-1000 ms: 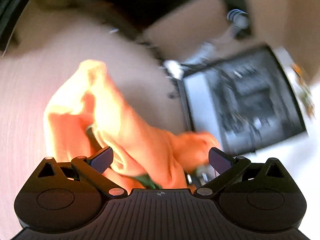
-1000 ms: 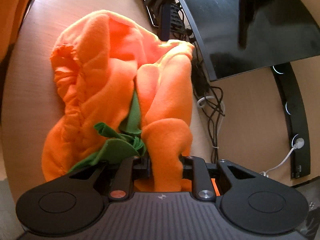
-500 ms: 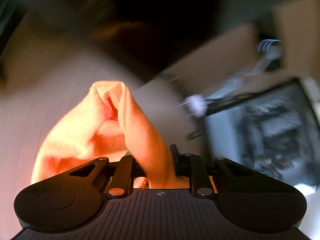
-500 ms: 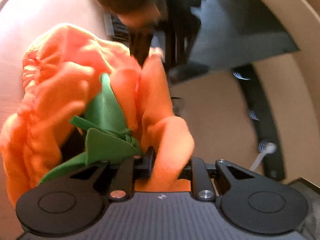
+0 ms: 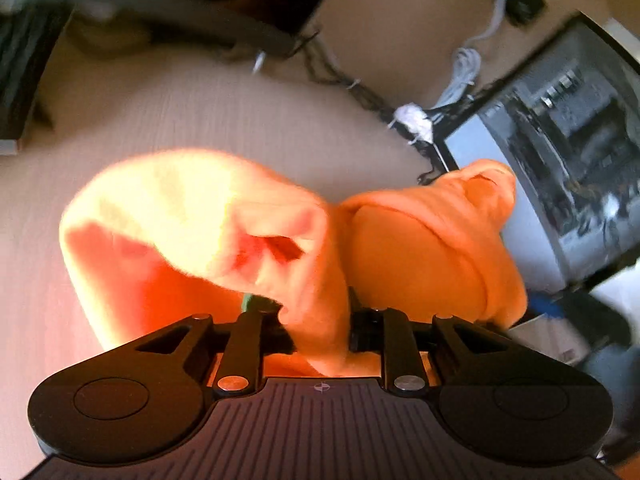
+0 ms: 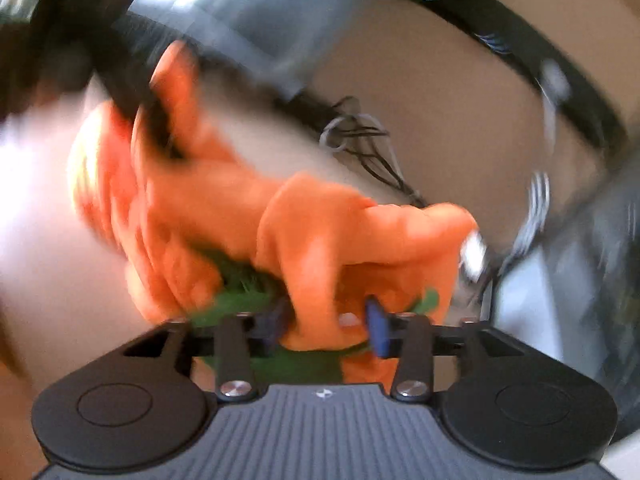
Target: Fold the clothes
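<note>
Fleece (image 5: 328,312) sits pinched in left tongs (image 5: 320,328); right tongs (image 6: 330,326) opening around green-lined folds.

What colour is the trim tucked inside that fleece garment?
Green trim, inside the orange fleece garment; clearest in the right wrist view.

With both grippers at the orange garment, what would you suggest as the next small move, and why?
Probably draw the right gripper clear: it is opening, though orange garment is still between its fingers, while the left gripper pinches a fold, so the left alone can carry the bunched cloth.
</note>
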`<state>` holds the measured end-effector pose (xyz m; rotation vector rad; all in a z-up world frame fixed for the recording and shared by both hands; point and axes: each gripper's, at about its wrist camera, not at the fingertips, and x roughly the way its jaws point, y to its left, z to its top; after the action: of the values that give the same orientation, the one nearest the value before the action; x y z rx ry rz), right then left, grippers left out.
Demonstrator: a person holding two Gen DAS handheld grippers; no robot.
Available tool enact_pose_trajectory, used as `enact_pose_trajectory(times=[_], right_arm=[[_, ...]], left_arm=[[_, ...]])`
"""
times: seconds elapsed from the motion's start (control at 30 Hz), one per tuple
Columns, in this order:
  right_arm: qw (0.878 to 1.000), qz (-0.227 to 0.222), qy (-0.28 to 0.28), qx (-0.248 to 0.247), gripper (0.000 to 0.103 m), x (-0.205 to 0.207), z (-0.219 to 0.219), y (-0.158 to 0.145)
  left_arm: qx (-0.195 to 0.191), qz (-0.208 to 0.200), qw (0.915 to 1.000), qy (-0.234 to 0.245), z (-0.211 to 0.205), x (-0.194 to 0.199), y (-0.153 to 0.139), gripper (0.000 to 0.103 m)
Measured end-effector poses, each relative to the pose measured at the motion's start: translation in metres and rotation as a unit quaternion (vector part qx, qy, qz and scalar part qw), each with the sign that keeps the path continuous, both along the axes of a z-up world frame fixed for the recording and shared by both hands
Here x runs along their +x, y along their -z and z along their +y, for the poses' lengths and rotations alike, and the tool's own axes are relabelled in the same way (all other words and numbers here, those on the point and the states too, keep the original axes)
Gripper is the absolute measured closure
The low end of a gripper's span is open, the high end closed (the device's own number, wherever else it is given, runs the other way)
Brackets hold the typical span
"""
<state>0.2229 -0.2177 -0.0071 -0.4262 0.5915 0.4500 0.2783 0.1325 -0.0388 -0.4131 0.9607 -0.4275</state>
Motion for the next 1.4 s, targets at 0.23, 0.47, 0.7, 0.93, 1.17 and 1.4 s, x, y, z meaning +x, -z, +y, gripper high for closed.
enact_pose_trajectory(times=[0.23,0.47,0.7,0.93,1.17,1.4], right_arm=[[0.963,0.014,0.051,0.264,0.039,0.031,-0.006,-0.05],[0.986,0.057,0.127,0.095,0.038,0.051,0.028,0.066],[0.988,0.049,0.121,0.078,0.037,0.02,0.024,0.065],[0.975,0.06,0.153,0.149,0.037,0.034,-0.001,-0.005],[0.962,0.148,0.197,0.115,0.046,0.107,0.007,0.001],[0.966,0.168,0.167,0.102,0.098,0.138,0.041,0.021]], left_arm=[[0.022,-0.01,0.9992,0.033,-0.004,-0.015,-0.001,0.074],[-0.033,0.025,0.9989,0.024,0.017,-0.011,-0.008,0.037],[-0.158,0.076,0.9815,-0.078,0.06,0.017,-0.013,0.022],[-0.04,0.039,0.9982,-0.023,0.036,0.007,-0.016,0.085],[0.028,-0.034,0.9966,0.07,0.015,-0.039,-0.036,0.085],[0.042,-0.049,0.9952,0.073,0.012,-0.051,-0.036,0.088]])
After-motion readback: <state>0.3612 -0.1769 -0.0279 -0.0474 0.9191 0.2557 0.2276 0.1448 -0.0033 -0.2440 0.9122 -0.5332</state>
